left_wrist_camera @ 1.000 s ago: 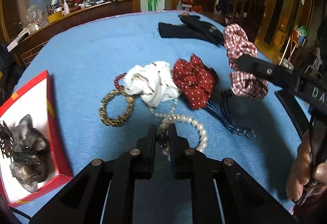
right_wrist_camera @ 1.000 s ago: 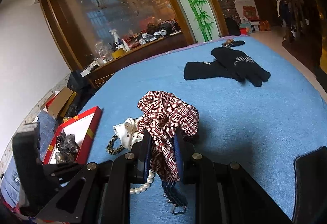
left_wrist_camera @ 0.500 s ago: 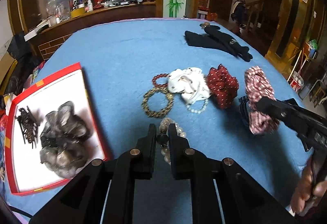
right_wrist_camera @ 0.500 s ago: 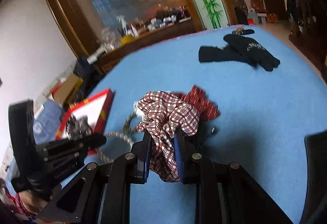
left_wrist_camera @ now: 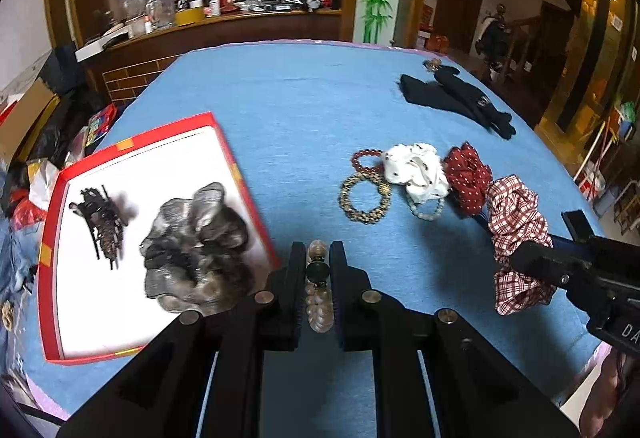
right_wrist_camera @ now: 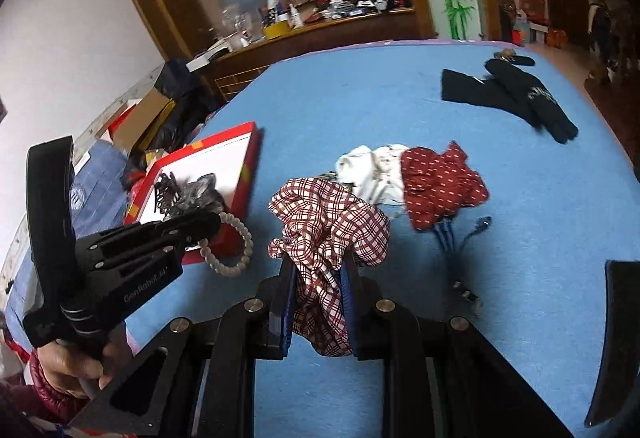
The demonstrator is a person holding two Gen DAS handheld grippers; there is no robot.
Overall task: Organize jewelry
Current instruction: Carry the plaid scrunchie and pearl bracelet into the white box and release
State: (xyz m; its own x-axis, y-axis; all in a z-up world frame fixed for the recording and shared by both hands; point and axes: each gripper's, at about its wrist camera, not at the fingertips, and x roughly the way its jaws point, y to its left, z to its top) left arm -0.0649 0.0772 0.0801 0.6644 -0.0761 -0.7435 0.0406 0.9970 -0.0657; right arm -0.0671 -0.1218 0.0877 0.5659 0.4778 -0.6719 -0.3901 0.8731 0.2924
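Left tongs are closed on the pearl bracelet, held just beside the near corner of the red tray. Right tongs are closed on the plaid scrunchie, lifted off the table.

Progress, as judged: the tray already contains a grey scrunchie and a dark hair claw. Two items are in transit. Remaining on the blue cloth: leopard bracelet, red bead bracelet, white scrunchie, red dotted scrunchie.

Farther off lie black gloves. Beyond the table, a cluttered wooden counter fronts a glass partition.
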